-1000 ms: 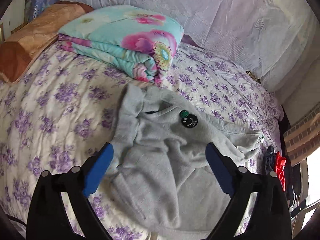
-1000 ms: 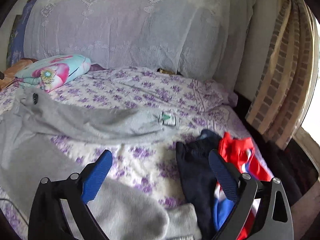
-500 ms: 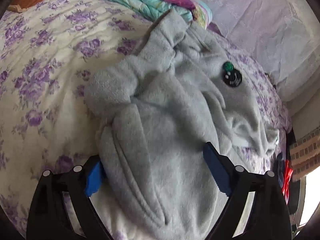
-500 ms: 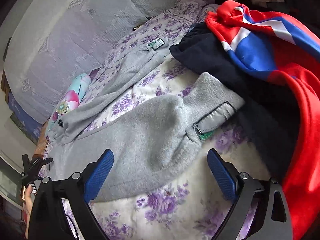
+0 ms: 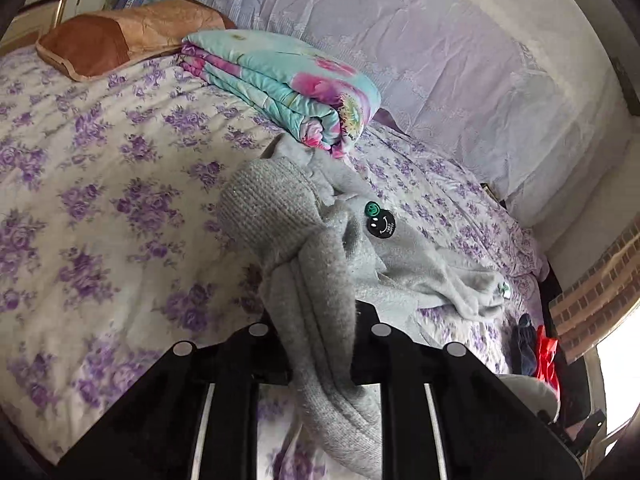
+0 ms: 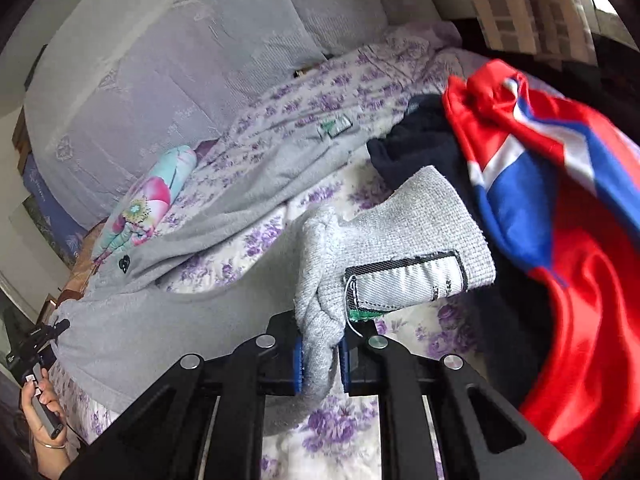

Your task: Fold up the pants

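**Both grippers clamped on the grey fleece pants over the bed**

In the left wrist view, the left gripper (image 5: 320,344) sits at the bottom centre of the frame with its jaws closed on a thick fold of the grey fleece pants (image 5: 400,256). The ribbed waistband (image 5: 268,208) bulges up just above the grip, and a black smiley patch (image 5: 381,222) with a small green one beside it shows near the middle of the frame. The rest of the fabric trails toward the right edge across the purple-flowered bedsheet (image 5: 100,200). A folded turquoise floral quilt (image 5: 288,84) lies in the upper middle, touching the top of the pants, and a brown pillow (image 5: 120,36) rests in the upper left.

In the right wrist view, the right gripper (image 6: 320,354) is at the bottom centre, its blue-padded jaws clamped on a bunched edge of the pants (image 6: 224,216) near one ribbed cuff (image 6: 424,216). A woven label (image 6: 404,280) is sewn on that cuff. The second leg stretches toward the upper middle, where another label (image 6: 335,126) shows. On the right side lies a red, blue and white garment (image 6: 560,200) over a dark navy garment (image 6: 416,148). At the lower left edge a person's hand (image 6: 40,396) grips the other handle.
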